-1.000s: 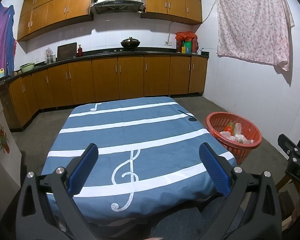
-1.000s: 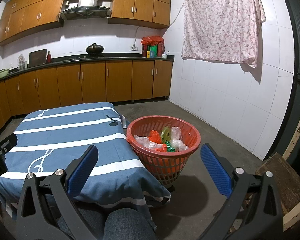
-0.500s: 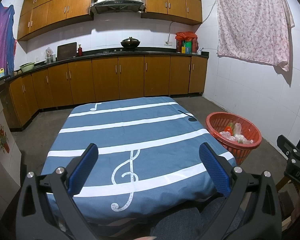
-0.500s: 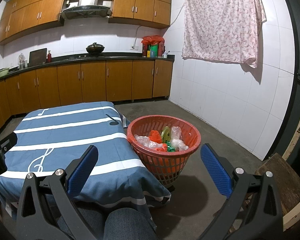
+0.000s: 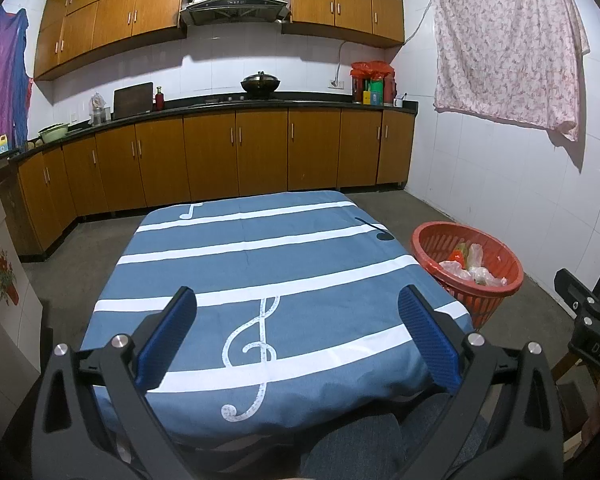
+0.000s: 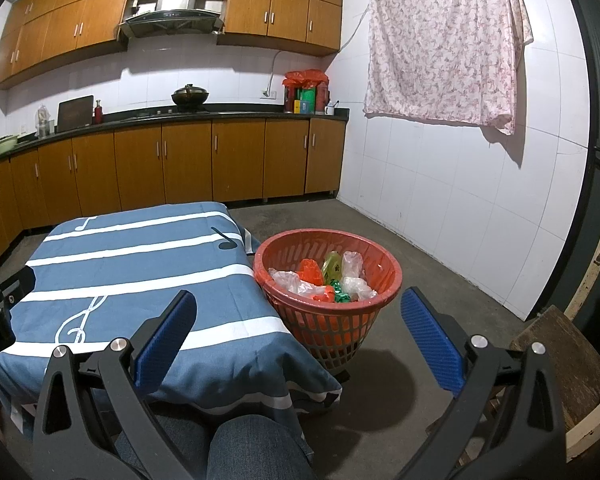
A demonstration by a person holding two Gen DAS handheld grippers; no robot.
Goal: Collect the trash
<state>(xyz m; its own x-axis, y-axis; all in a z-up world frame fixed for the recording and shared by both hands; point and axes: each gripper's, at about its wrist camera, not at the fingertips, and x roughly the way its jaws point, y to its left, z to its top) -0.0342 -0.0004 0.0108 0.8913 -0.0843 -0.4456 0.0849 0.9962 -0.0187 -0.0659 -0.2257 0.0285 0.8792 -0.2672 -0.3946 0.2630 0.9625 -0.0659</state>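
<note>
Both the left tool [image 5: 298, 314] and the right tool [image 6: 298, 314] are released and empty, so a careless reach could tip the full red basket [image 6: 327, 280] beside the desk [image 5: 260, 264].

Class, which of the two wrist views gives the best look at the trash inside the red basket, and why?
The right wrist view: the red basket sits near centre, showing the trash of clear, orange and green wrappers. The left wrist view shows the basket smaller, near the right edge, part-hidden by the table corner.
</note>
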